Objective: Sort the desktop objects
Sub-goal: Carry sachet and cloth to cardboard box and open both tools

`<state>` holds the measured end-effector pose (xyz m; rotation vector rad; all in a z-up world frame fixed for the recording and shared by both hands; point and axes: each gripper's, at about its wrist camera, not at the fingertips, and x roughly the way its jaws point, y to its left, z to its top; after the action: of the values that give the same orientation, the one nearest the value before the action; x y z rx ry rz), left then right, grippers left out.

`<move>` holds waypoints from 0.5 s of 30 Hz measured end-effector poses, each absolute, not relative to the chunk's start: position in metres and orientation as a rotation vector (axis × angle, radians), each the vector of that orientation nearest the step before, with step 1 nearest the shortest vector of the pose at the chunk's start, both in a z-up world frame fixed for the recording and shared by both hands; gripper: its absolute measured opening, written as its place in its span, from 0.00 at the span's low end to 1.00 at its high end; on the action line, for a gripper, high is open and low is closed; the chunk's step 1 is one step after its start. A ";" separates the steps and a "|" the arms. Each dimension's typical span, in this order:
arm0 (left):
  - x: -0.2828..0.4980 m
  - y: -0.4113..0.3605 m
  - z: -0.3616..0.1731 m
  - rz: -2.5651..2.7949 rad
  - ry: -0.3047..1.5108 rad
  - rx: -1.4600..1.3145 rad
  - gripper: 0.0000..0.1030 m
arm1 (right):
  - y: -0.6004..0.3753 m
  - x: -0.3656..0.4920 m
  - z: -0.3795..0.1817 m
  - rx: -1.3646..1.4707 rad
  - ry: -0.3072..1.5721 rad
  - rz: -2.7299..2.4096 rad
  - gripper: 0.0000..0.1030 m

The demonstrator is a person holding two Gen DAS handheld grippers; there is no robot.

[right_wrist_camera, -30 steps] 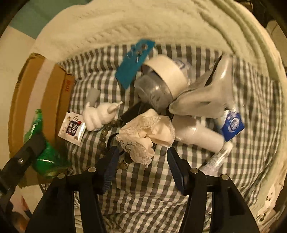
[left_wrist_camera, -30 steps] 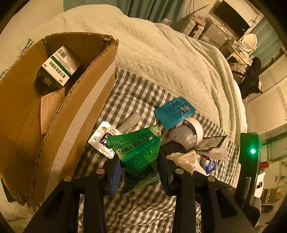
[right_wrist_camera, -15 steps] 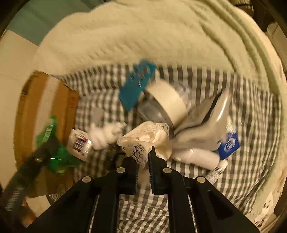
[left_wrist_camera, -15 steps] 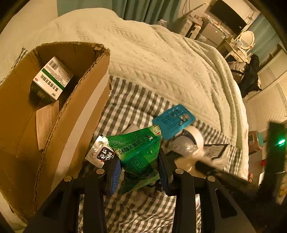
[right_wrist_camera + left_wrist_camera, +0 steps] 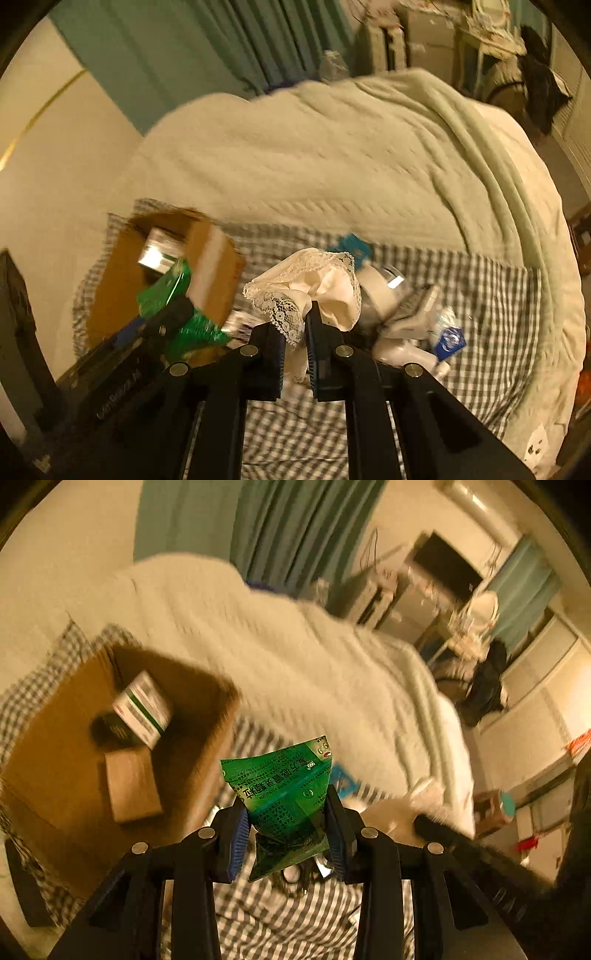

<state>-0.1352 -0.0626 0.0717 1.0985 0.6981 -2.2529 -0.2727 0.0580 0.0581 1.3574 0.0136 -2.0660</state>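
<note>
My left fingers [image 5: 286, 832] still clench the green sachet [image 5: 284, 797], now raised beside the cardboard box [image 5: 55, 775]. My right fingers [image 5: 295, 350], previously released, now clamp the lace cloth [image 5: 314, 288], lifted off the checked bedcover [image 5: 480, 314].

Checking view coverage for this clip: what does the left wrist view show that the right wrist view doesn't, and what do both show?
Left wrist only: the brown flap inside the box, and the left gripper from behind.
Right wrist only: the lace cloth clamped in the right gripper, the tape roll, the blue packet.
Both: the green sachet held by the left gripper, the cardboard box with a white carton, the checked cloth.
</note>
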 end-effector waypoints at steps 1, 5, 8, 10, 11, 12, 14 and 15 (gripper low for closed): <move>-0.129 -0.069 0.084 -2.255 0.685 1.076 0.37 | 0.051 -0.265 0.066 1.325 0.007 -2.058 0.09; -0.106 -0.094 0.111 -2.224 0.598 1.048 0.37 | 0.014 -0.230 0.086 1.223 0.029 -1.994 0.09; -0.087 -0.117 0.116 -2.167 0.540 1.036 0.37 | -0.015 -0.209 0.088 1.190 0.055 -1.937 0.09; -0.075 -0.132 0.110 -2.107 0.514 1.043 0.37 | -0.035 -0.198 0.085 1.178 0.065 -1.902 0.09; -0.070 -0.140 0.105 -2.077 0.517 1.058 0.37 | -0.040 -0.194 0.084 1.178 0.068 -1.893 0.09; -0.067 -0.146 0.101 -2.052 0.524 1.073 0.37 | -0.047 -0.191 0.082 1.181 0.070 -1.881 0.09; -0.058 -0.160 0.093 -2.000 0.553 1.092 0.37 | -0.057 -0.186 0.079 1.177 0.060 -1.853 0.09; -0.054 -0.163 0.092 -1.983 0.565 1.092 0.37 | -0.062 -0.184 0.078 1.177 0.056 -1.843 0.09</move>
<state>-0.0543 -0.1630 0.0916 1.0921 0.5654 -1.9832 -0.1842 -0.0621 0.0783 1.1771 0.0556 -1.8425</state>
